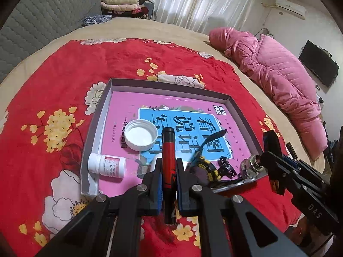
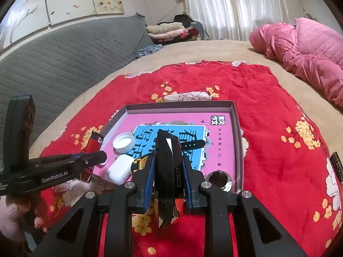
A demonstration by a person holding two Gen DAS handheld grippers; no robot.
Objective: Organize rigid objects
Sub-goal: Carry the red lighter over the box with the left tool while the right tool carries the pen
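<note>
Left wrist view: left gripper (image 1: 168, 167) clamped on red lighter (image 1: 168, 150) (right gripper (image 2: 168, 165) likewise, on black faceted object (image 2: 167, 156)).

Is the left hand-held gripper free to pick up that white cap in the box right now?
Probably not: the left hand-held gripper is already shut on a red and black marker. The white cap itself lies uncovered in the box.

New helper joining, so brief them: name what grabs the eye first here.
The red floral cloth covering the bed, with a shallow grey cardboard tray on it holding a pink-and-blue book. Nearest the cameras, the left gripper clamps a red-and-black lighter; the right gripper clamps a glossy black box.
</note>
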